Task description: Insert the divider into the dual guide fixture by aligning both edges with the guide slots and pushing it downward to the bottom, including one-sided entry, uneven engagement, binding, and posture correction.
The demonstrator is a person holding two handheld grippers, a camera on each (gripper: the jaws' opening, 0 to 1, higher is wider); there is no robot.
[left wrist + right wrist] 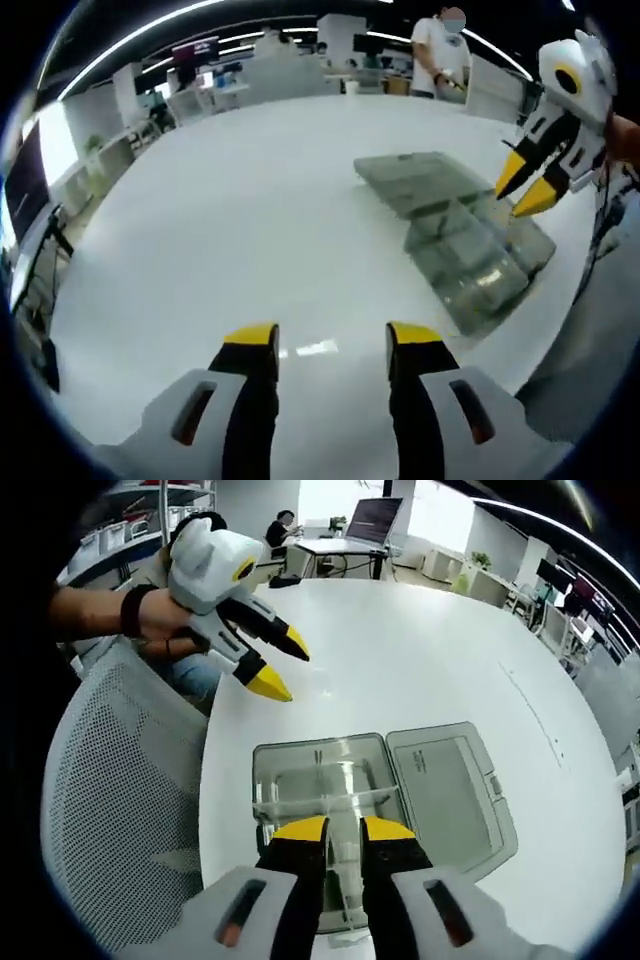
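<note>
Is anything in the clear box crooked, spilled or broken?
Nothing looks spilled or broken. In the right gripper view, the clear box sits flat on the white table, its lid open flat beside it. A clear divider spans the box, apparently slightly slanted; fisheye distortion may cause that. The right hand-held gripper hovers over it.

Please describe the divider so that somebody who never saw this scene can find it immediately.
On the white table lies a clear plastic box with its lid open flat beside it. The divider is the thin clear strip crossing the box, just ahead of the right gripper.
</note>
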